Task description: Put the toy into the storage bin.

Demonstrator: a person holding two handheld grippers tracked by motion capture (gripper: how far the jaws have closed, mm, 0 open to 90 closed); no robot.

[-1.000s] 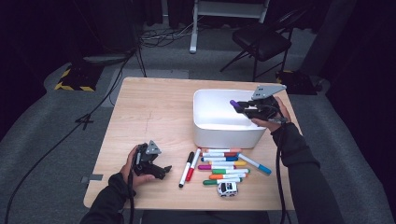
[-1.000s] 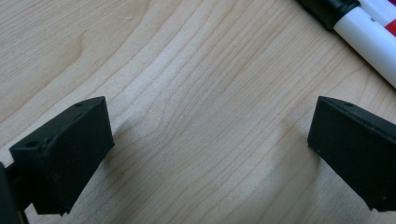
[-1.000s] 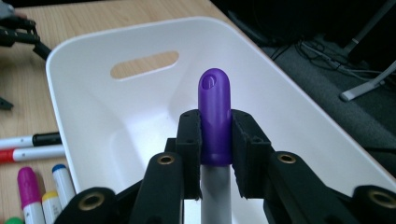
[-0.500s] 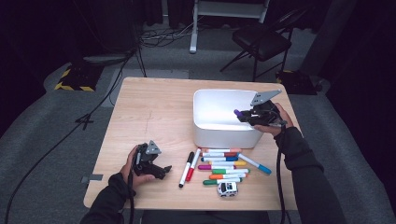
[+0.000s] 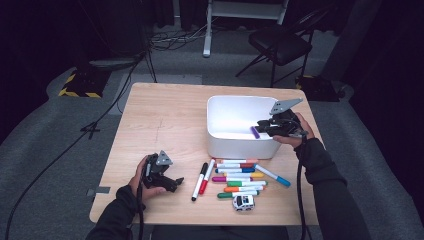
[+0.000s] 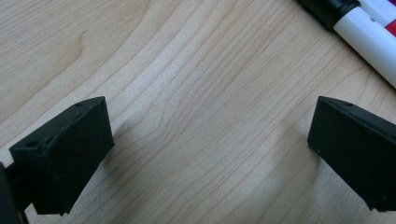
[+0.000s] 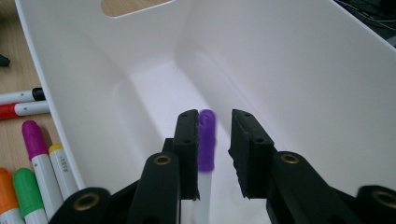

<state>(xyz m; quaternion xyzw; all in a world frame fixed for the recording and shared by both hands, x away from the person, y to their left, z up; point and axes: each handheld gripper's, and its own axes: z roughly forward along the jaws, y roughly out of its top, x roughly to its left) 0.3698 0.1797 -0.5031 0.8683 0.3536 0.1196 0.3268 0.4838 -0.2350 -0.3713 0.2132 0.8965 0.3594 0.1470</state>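
Hovering over the white bin [image 5: 235, 142], the right gripper [image 7: 215, 135] has its jaws just easing apart, the purple-capped marker [image 7: 206, 140] loose between them, ready to drop inside; left gripper [image 6: 205, 140] rests spread on the table [image 5: 165, 115].

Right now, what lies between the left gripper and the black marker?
Only bare table: the high view shows empty wood between the left gripper and the black marker.

purple marker [image 7: 206, 140]: lower barrel hidden behind fingers [image 7: 187, 149] | tip blurred
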